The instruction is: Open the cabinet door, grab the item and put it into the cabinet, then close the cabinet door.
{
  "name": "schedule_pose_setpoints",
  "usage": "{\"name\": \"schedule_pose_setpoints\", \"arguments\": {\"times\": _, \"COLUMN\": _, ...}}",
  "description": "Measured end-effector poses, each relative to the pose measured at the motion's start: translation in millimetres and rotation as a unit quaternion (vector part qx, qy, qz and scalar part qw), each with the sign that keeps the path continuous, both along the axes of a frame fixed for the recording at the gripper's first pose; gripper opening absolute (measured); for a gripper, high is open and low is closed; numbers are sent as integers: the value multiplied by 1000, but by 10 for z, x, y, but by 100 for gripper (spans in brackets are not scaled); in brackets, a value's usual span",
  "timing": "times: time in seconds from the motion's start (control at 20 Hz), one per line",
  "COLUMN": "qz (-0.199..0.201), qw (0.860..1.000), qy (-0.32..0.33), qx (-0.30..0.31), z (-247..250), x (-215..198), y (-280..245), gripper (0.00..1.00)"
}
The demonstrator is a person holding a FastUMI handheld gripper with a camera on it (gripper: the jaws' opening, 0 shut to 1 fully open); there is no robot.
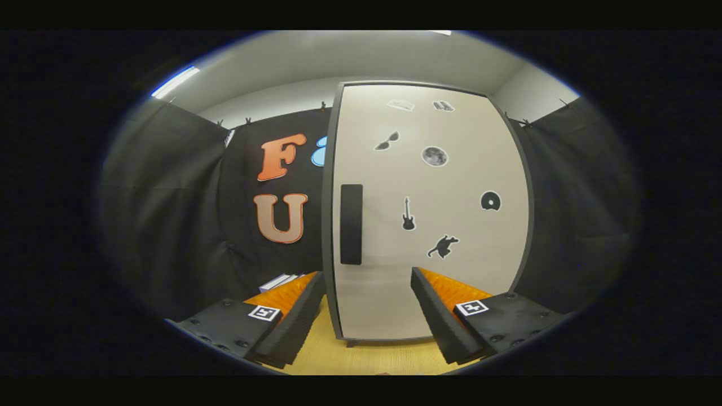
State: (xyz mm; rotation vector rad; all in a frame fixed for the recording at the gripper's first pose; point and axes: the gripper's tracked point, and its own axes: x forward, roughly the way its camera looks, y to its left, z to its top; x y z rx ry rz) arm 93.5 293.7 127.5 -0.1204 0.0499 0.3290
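The gripper (368, 276) has its two fingers spread wide with nothing between them but open air and, lower down, a stretch of pale wooden tabletop (372, 356); neither finger presses on anything. Just ahead of the fingers stands the cabinet (428, 208), upright on the tabletop, its off-white cabinet door (451, 186) shut and facing the camera within a dark grey frame. The bottom of the door falls in the gap between the fingertips, and the right finger overlaps the door's lower part in the view, though whether it touches the surface cannot be told. On the door's left side, above and slightly inside the left fingertip, sits a tall black recessed handle (351, 224). Scattered over the rest of the door are small dark stickers: a guitar (408, 215) straight above the gap, a cat (443, 246) just above the right fingertip, a disc (490, 201) further right, a moon (434, 156) and sunglasses (387, 141) higher up. Just beyond the left fingertip, beside the cabinet's left edge, lies a small white thing like a flat box or stack of papers (280, 281), partly hidden by the finger; what it is cannot be made out. Behind everything hangs the black cloth wall (169, 203), with a pale ceiling (350, 56) above.
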Motion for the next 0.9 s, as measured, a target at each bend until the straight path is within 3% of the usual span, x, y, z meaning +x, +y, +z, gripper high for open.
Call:
{"name": "schedule_pose_setpoints", "arguments": {"times": 0.3, "qz": -8, "qw": 999, "qy": -31, "qx": -25, "z": 270, "x": 245, "y": 441, "gripper": 98}}
{"name": "schedule_pose_setpoints", "arguments": {"times": 0.5, "qz": -51, "qw": 997, "qy": -34, "qx": -39, "z": 333, "x": 525, "y": 498, "gripper": 98}}
{"name": "schedule_pose_setpoints", "arguments": {"times": 0.9, "qz": -64, "qw": 997, "qy": 1, "qx": -52, "z": 92, "x": 900, "y": 582, "gripper": 97}}
